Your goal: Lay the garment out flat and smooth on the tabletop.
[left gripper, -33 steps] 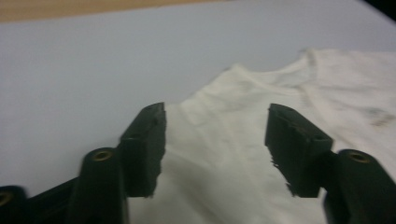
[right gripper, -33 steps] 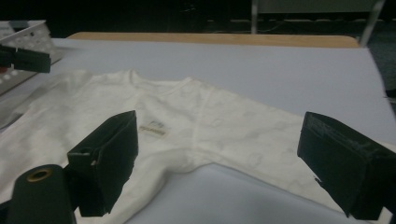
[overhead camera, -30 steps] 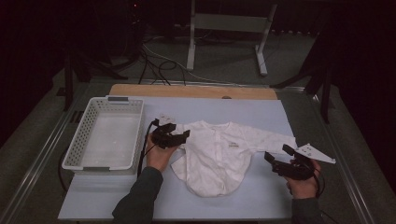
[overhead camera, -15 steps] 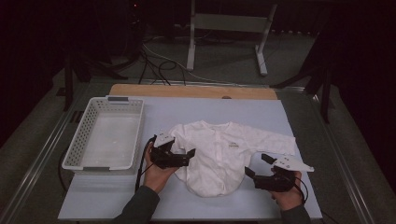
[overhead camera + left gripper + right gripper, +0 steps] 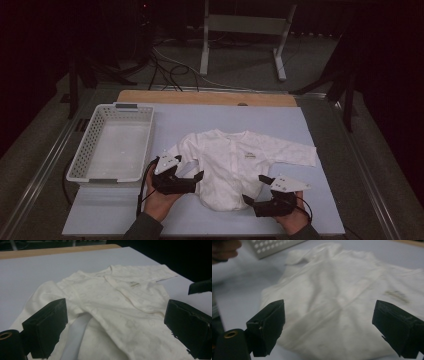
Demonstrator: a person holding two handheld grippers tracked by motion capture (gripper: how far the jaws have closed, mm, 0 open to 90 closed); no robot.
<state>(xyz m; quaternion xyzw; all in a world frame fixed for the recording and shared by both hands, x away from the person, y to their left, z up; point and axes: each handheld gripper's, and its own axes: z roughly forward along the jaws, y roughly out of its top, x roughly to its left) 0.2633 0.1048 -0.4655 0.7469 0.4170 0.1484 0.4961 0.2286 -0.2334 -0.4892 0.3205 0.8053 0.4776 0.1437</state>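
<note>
Working over the pale blue worktop (image 5: 320, 200), I am bringing two claws in on a white baby garment (image 5: 235, 165) that is lying face up near the middle of the sheet, its neck toward the far edge and its rounded hem toward me. One sleeve is stretching out flat to the right, while the left sleeve is lying folded in against the body; I judge the cloth is spread this way so that each side can be taken separately. A white perforated basket (image 5: 95, 155) is sitting empty just left of the garment, likely waiting as its destination.

I am holding the left claw (image 5: 192, 175) over the folded left sleeve with its jaws spread wide and nothing between them. The right claw (image 5: 257, 189) is hovering at the hem's right corner, equally wide open and gripping nothing. Both seem placed low and angled inward for a two-handed pinch, in my reading.

The small printed mark on the chest is too blurred to read. The right gripper view is smeared, so the fabric's weave pattern is not coming through there, and the room beyond the worktop is lying in darkness.
</note>
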